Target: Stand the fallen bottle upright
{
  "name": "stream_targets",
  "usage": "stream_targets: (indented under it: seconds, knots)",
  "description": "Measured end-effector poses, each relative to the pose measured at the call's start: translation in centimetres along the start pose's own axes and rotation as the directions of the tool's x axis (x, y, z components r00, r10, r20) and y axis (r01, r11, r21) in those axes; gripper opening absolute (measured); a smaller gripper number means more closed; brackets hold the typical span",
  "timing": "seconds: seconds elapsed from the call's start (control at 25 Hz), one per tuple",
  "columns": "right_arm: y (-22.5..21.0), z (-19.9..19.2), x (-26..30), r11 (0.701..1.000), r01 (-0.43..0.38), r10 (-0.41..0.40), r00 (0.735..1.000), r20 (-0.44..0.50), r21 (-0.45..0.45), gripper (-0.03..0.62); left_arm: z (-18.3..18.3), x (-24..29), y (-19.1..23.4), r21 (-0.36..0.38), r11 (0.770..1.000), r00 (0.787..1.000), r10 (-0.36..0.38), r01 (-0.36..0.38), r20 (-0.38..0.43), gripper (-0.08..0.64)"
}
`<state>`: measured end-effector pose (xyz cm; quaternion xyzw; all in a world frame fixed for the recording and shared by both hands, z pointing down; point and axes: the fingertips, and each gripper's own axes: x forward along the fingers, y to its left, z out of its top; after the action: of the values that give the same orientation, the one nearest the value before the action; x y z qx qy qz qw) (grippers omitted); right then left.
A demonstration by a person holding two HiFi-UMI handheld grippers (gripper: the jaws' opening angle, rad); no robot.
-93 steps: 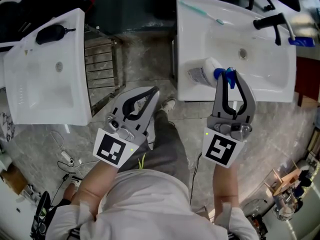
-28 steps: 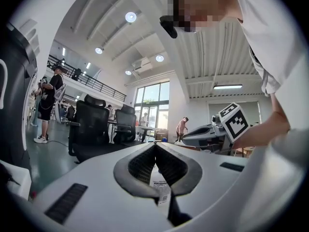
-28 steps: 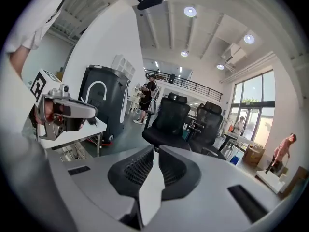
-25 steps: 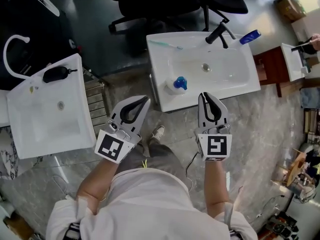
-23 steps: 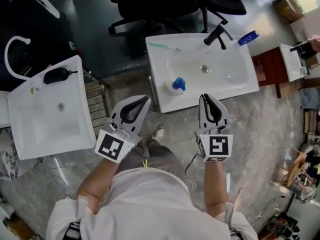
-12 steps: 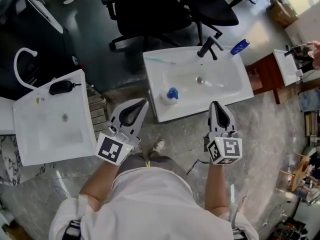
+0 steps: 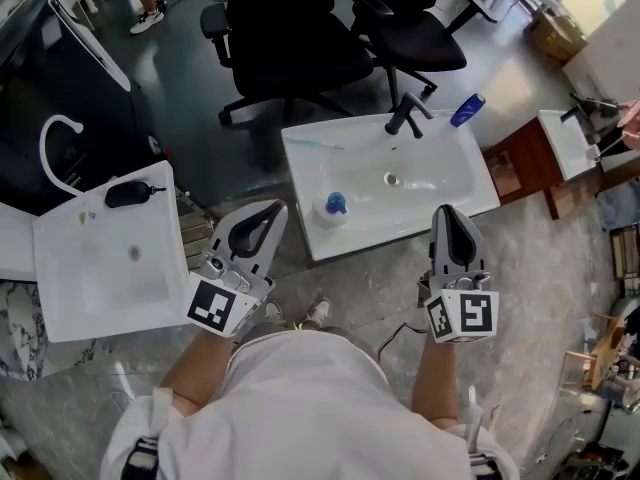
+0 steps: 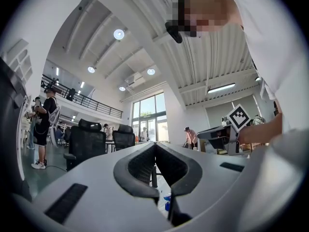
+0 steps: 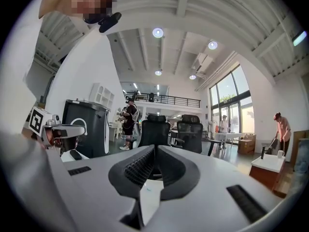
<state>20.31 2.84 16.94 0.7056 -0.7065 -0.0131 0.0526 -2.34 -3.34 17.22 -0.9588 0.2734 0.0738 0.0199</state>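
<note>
White ceramic fills most of what we look down on: the middle sink [image 7: 455, 188] sits ahead of us, and a second sink [image 7: 70, 288] lies off to our left on the grey marbled floor [image 7: 545, 268]. Black office chairs [image 7: 290, 38] stand behind the middle sink. We hold both grippers out in front of our body, short of the sink's near edge and well apart from each other. Our left gripper [image 7: 277, 207] points toward the sink's front left corner. In the left gripper view its jaws [image 8: 155, 146] are pressed together at the tips with nothing between them. Our right gripper [image 7: 446, 211] is just before the sink's front right part. In the right gripper view its jaws [image 9: 155, 148] are likewise closed tip to tip and carry nothing. The bottle [image 7: 331, 209] stands upright on the rim at the front left corner of the middle sink, blue cap on top, near our left gripper but clear of it. A black faucet [image 7: 405, 116] rises at the back rim, a blue tube [image 7: 466, 110] lies just to its right, and a toothbrush [image 7: 318, 144] rests on the back left rim.
</note>
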Motion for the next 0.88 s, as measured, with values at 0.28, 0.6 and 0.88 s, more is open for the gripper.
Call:
stream_targets:
  seconds: [0.28,0.6,0.88]
  knots:
    - [0.5,3.3,-1.9,0.998,0.012,-0.008,0.998,0.067,-0.058,0.049,1.7,-0.6,0.4,0.035,0.999,1.000,0.020,-0.020,0.011,0.018]
    - [1.5,3.7,-2.3,1.000,0.009,-0.007,0.995,0.100,-0.017,0.049,2.5,-1.8,1.6,0.076,0.996,0.999,0.048,-0.049,0.012,0.018]
    - [2.6,2.9,-1.6,1.000,-0.001,0.001,0.997,0.082,-0.004,0.049,1.9,-2.4,2.5,0.072,0.996,0.998,0.060,-0.060,0.004,0.018]
